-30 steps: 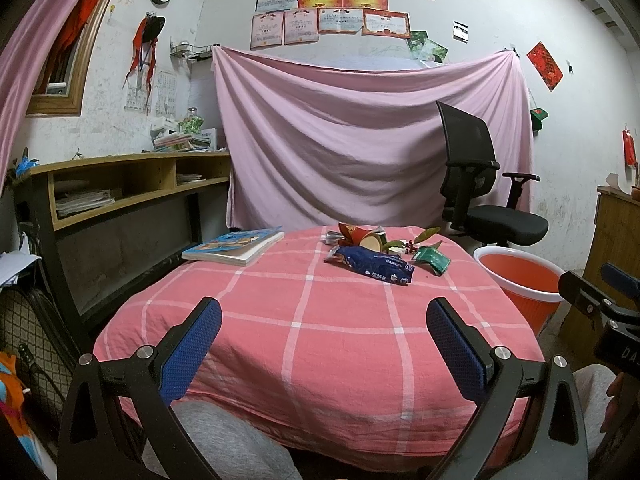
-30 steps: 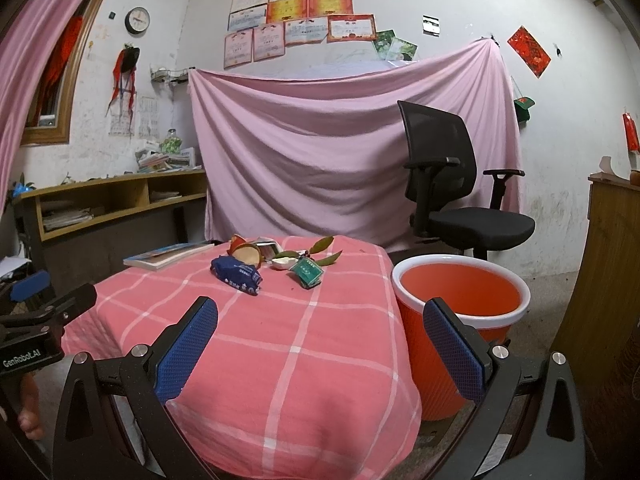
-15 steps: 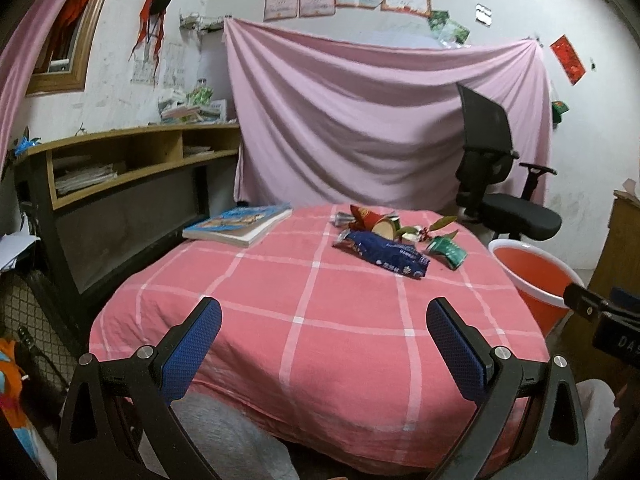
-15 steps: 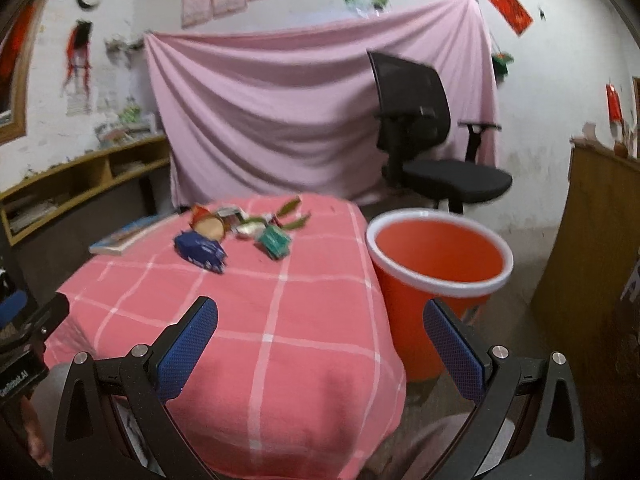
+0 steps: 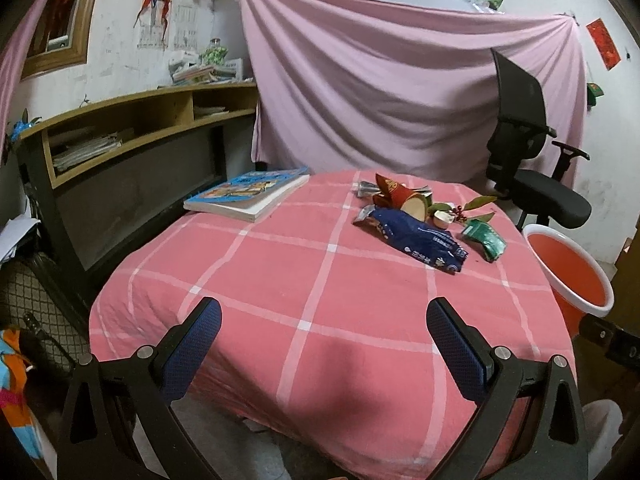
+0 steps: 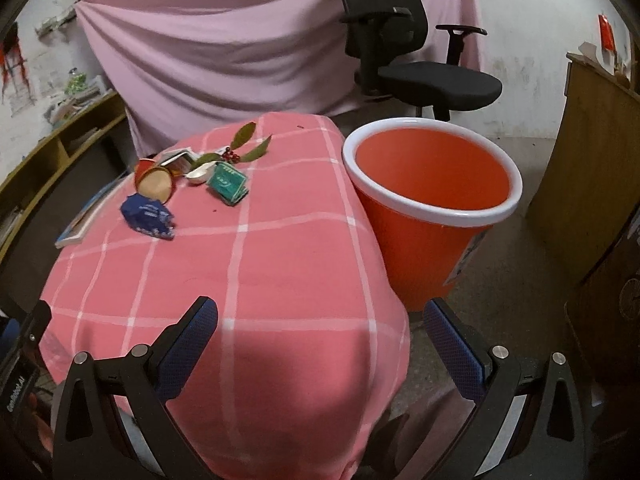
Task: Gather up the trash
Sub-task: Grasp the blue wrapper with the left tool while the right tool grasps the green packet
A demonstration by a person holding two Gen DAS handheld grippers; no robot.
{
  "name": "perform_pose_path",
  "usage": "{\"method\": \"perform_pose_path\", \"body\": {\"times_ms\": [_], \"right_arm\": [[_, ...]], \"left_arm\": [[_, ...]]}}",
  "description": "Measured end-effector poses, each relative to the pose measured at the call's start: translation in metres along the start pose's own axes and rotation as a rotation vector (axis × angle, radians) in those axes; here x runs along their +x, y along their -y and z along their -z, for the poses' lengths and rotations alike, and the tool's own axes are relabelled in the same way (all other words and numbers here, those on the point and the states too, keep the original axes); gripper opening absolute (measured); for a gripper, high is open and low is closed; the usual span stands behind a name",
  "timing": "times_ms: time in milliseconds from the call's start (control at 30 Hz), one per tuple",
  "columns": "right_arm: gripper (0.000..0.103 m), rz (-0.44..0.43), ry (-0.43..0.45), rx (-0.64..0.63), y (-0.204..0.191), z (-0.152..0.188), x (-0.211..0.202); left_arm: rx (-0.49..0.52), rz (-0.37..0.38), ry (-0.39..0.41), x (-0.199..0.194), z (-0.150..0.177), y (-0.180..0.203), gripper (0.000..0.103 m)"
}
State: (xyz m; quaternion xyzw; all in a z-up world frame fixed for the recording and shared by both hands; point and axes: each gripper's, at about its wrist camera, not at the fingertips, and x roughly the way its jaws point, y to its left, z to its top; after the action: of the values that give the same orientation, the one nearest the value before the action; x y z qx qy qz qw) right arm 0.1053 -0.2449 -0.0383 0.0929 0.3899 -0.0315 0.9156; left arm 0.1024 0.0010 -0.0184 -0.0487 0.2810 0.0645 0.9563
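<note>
Both claws are held spread wide and empty above the near edge of the surface point(image 5: 320, 300), which is covered with a pink checked cloth. The left claw point(image 5: 324, 344) is pointed across the cloth; the right claw point(image 6: 320, 344) is aimed past the cloth's right edge. The trash is gathered at the far side of the surface: a blue snack wrapper point(image 5: 416, 240), a crushed green packet point(image 5: 486, 238) just beside it, a red paper cup point(image 5: 398, 198) tipped on its side, a small white cup point(image 6: 199, 173) and a leafy twig with red berries point(image 6: 242, 148). An orange bin point(image 6: 432, 204) with a white rim is seen standing on the floor, touching the cloth. A book point(image 5: 250, 194) lies well apart from the trash.
</note>
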Motion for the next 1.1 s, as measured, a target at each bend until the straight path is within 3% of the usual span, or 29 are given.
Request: {"method": "perform_pose_path", "body": {"times_ms": [400,533,633,767,867,1000,1100], "right_arm": [[0.103,-0.007,-0.022,0.007,0.004,-0.027,0.022],[0.103,-0.079,0.077,-0.008,0.003,-0.043,0.021],[0.103,-0.172,0.210,-0.052,0.001,-0.059,0.015],[0.103,-0.206,0.461,-0.231,-0.013,-0.077,0.008],[0.103,-0.216,0.578,-0.344,-0.023,-0.084,0.013],[0.103,-0.256,0.580,-0.392,-0.027,-0.093,0.033],[0.103,-0.264,0.521,-0.393,-0.024,-0.092,0.051]], "left_arm": [[-0.018,-0.015,-0.052,0.039,-0.025,0.004,0.100],[-0.036,-0.001,-0.021,0.049,-0.041,0.007,0.100],[-0.064,0.018,0.005,0.057,-0.054,0.007,0.100],[-0.102,0.045,0.034,0.068,-0.070,0.010,0.100],[-0.101,0.053,0.031,0.079,-0.079,0.017,0.100],[-0.095,0.048,-0.009,0.096,-0.084,0.025,0.100],[-0.092,0.048,-0.067,0.110,-0.084,0.032,0.100]]}}
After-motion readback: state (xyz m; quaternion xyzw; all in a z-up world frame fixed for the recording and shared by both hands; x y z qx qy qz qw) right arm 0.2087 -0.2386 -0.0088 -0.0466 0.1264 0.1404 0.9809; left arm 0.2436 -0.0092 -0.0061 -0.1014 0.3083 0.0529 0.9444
